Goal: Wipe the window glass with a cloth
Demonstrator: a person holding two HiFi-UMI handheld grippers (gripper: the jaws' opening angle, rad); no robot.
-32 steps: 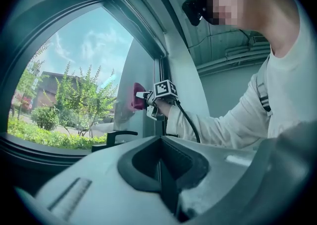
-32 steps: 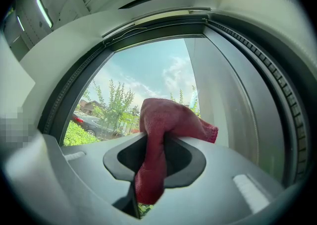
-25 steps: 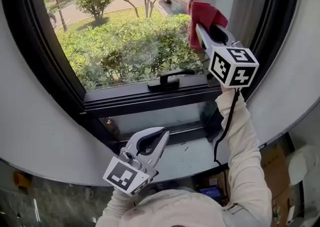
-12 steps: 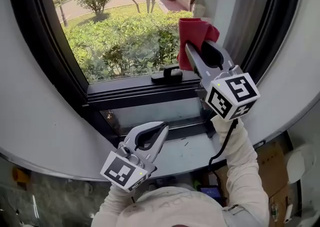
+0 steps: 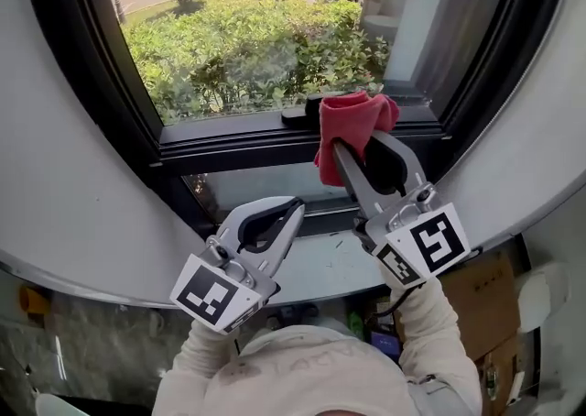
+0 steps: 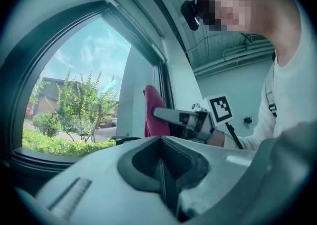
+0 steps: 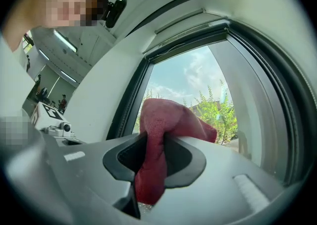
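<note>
The right gripper (image 5: 351, 150) has dropped down the window glass (image 5: 247, 48), bringing the red cloth (image 5: 352, 119) to just right of the window handle (image 5: 298, 115). Nearest, below the handle over the sill (image 5: 343, 272), the left gripper (image 5: 293, 211) has its jaws pressed together, empty. Farther in, the right gripper's jaws clamp the bunched cloth beside the handle.

We see a red cloth (image 5: 352, 121), bunched and crumpled, pinched between the jaws of the right gripper (image 5: 364, 144), one fold hanging down. It sits at the bottom edge of the clear window glass (image 5: 247, 34); we cannot tell whether they touch.
</note>
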